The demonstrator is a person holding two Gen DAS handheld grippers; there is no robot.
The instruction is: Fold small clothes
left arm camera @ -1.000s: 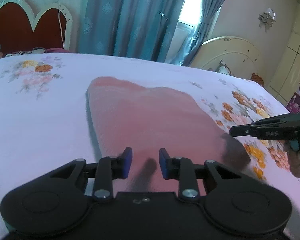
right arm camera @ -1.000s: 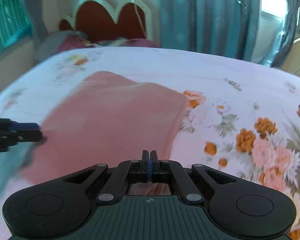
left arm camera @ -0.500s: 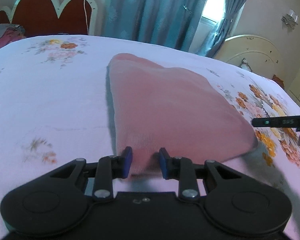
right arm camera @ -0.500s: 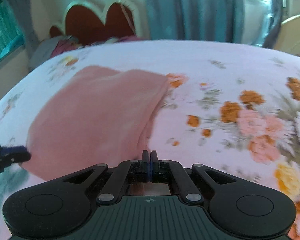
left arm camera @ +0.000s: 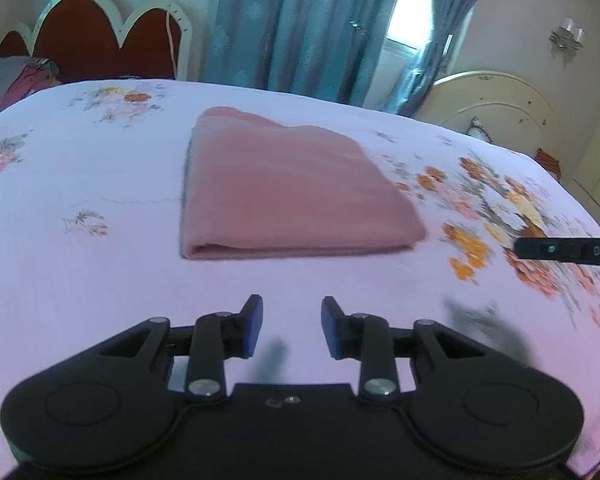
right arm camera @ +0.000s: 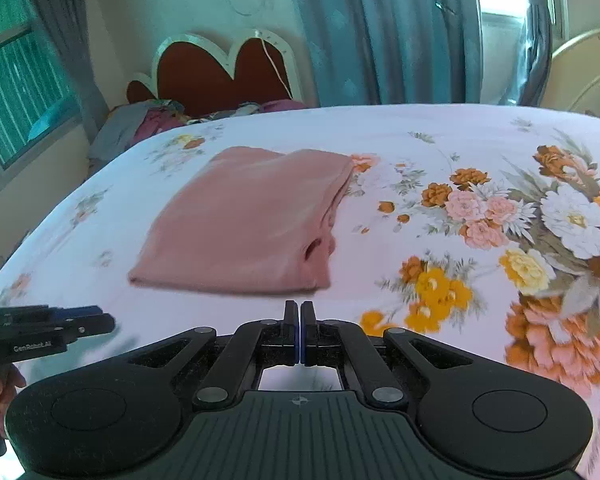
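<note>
Bed: white floral-print bedsheet (left arm camera: 100, 272) makes a broad flat folding surface.
Garment: pink knit cloth folded into a flat rectangle (left arm camera: 284, 196) lies mid-bed, apart from both tools; the fold looks finished.
Left gripper (left arm camera: 291, 330): fingers spread, empty, just short of the near edge.
Right gripper (right arm camera: 300, 330): fingers pressed together, holding nothing.
Right view only: layered open edges on the cloth's right side.
</note>
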